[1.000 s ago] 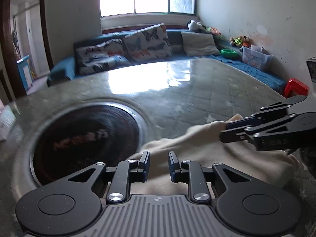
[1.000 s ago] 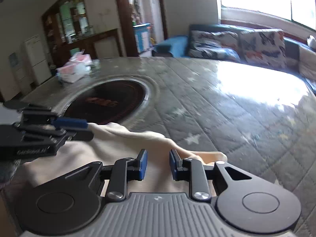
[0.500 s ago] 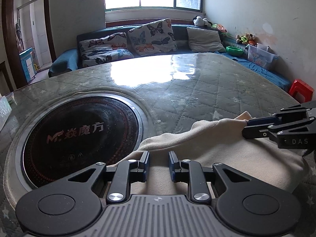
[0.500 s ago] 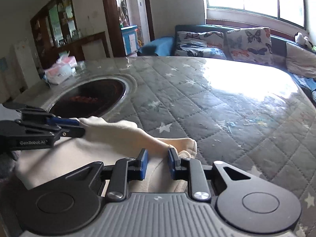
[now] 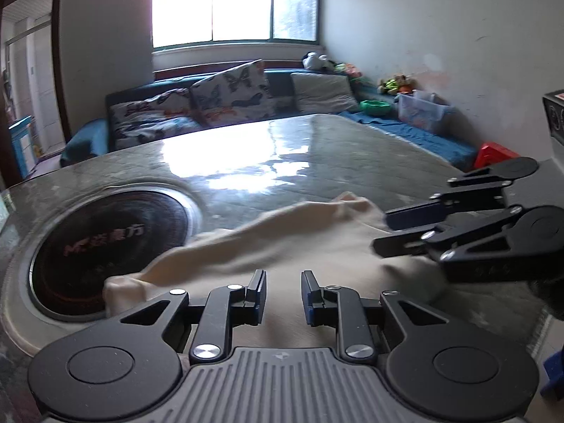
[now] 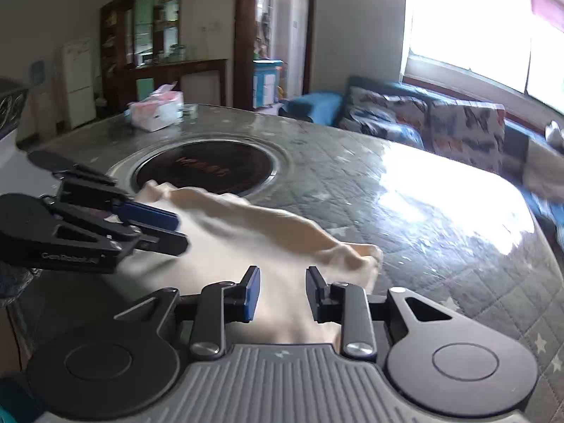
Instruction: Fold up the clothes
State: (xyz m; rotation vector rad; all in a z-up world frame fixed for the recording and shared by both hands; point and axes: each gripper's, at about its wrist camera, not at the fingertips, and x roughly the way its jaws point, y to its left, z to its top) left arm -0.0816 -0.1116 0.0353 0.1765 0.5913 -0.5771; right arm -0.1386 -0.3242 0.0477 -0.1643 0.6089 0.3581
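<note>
A cream cloth [image 5: 282, 243] [image 6: 246, 232] lies bunched on the glass-topped table [image 5: 317, 148], its far edge raised in a long ridge. My left gripper [image 5: 283, 282] sits at the cloth's near left side with its jaws close together and cloth between the pads; it appears shut on the cloth. It also shows at the left of the right wrist view, left gripper [image 6: 179, 232]. My right gripper [image 6: 282, 278] is at the cloth's near right side; its jaws are opening, with cloth lying in the gap, not pinched. From the left wrist view the right gripper [image 5: 382, 232] comes in from the right.
A round black cooktop [image 5: 105, 232] [image 6: 208, 169] is set into the table just beyond the cloth's left end. A tissue box [image 6: 155, 112] stands at the far edge. A sofa with cushions [image 5: 211, 105] and a red stool [image 5: 493, 151] lie beyond the table.
Both grippers have shifted across the table and the views are blurred. The cloth's far edge has stretched into a longer ridge reaching the cooktop. The right jaws stand wider than before.
</note>
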